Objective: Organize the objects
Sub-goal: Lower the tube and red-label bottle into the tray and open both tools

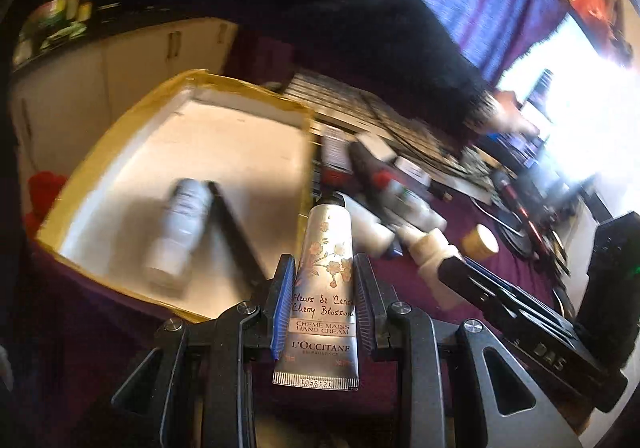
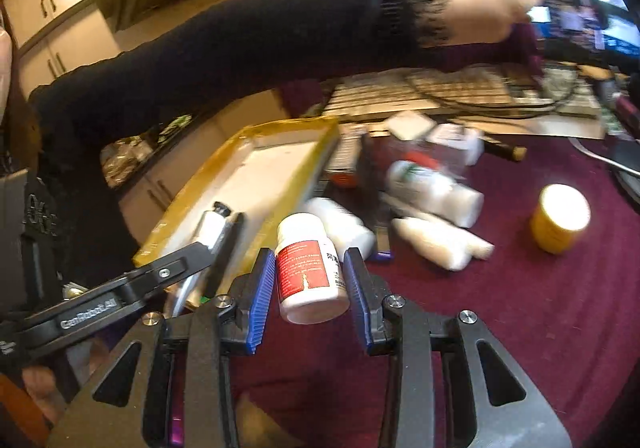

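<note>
My left gripper [image 1: 323, 262] is shut on a silver cherry-blossom hand cream tube [image 1: 326, 232], black cap pointing away, just right of an open box [image 1: 248, 84] with a yellow taped rim and white inside. In the box lie a blurred white bottle [image 1: 180, 228] and a dark stick [image 1: 236, 232]. My right gripper [image 2: 309, 254] is shut on a white pill bottle with a red label [image 2: 306, 276], held above the maroon cloth. The right wrist view also shows the left gripper [image 2: 222, 232] with the tube [image 2: 214, 226] over the box [image 2: 280, 126].
A pile of white bottles [image 2: 432, 188] and small cartons lies right of the box. A yellow jar [image 2: 560, 218] stands alone on the maroon cloth [image 2: 520, 308]. Behind are a keyboard [image 2: 440, 92] with cables and a bright screen. A person's black-sleeved arm [image 2: 280, 36] reaches across above the table.
</note>
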`<state>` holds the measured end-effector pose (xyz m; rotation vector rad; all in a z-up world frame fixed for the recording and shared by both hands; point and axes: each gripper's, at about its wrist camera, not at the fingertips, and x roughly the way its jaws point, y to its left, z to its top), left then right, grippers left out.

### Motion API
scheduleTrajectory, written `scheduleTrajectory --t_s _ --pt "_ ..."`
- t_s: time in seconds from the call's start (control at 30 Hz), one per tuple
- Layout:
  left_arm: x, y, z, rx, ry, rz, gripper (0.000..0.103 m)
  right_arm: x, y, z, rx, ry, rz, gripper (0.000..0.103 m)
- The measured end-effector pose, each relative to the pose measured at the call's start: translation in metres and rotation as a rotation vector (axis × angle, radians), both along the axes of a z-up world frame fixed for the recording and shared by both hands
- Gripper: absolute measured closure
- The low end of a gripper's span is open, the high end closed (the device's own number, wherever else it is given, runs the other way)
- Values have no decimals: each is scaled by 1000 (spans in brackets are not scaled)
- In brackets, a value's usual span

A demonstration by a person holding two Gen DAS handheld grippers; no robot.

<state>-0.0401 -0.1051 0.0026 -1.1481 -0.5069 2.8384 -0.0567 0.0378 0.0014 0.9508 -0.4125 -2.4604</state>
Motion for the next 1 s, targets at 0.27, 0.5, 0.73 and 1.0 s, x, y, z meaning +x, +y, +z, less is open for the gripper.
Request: scheduleTrajectory --t_s 0.27,0.5,0.73,1.0 --pt "-10 -52 -5 52 -16 169 78 -34 -50 2 -17 -5 94 70" --pt "-26 -77 -14 49 -52 237 78 -52 -80 -17 -12 -59 149 70" --pt "-39 -82 -16 25 -62 239 78 -61 -99 -18 36 -39 147 70" --pt "-41 -87 -18 26 -57 222 74 -59 -87 -19 6 -52 121 66"
